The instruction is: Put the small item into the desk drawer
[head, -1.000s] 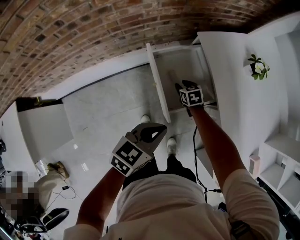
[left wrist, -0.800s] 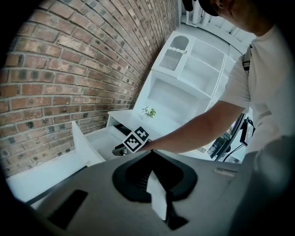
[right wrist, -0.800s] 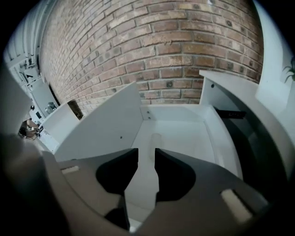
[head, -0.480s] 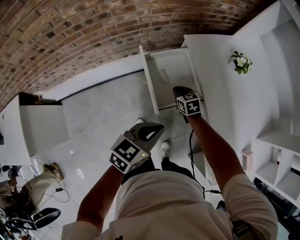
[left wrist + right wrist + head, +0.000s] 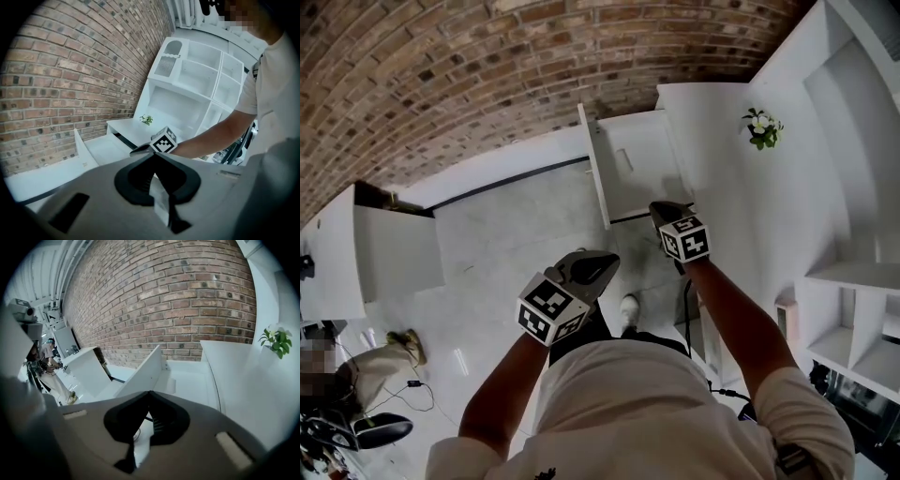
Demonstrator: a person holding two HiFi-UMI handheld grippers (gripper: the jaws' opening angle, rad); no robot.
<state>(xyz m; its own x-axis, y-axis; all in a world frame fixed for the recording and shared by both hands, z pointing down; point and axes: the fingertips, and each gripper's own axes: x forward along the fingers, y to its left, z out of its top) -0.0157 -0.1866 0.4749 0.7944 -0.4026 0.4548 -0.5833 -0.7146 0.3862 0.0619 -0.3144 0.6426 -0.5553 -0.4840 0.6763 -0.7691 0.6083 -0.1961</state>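
The white desk drawer (image 5: 642, 173) stands pulled out, and a small pale flat item (image 5: 623, 159) lies on its floor; the right gripper view shows that item (image 5: 169, 384) too. My right gripper (image 5: 668, 210) hovers above the drawer's near corner, apart from the item. Its jaws have just been closing and now meet at the tips with nothing between them. In its own view my right gripper (image 5: 149, 393) points over the drawer (image 5: 192, 380). My left gripper (image 5: 589, 267) hangs lower left over the floor, shut and empty. Its own view has the left gripper (image 5: 152, 153) aimed at the right gripper (image 5: 140, 149).
A small potted plant (image 5: 761, 127) stands on the white desk top (image 5: 712, 141) to the right of the drawer. White shelving (image 5: 853, 309) fills the right side, and a white cabinet (image 5: 389, 253) stands at the left. A brick wall runs behind. My shoe (image 5: 628, 306) is below.
My right gripper has drawn back and up out of the drawer, and its jaws have shut. The left gripper has shifted slightly.
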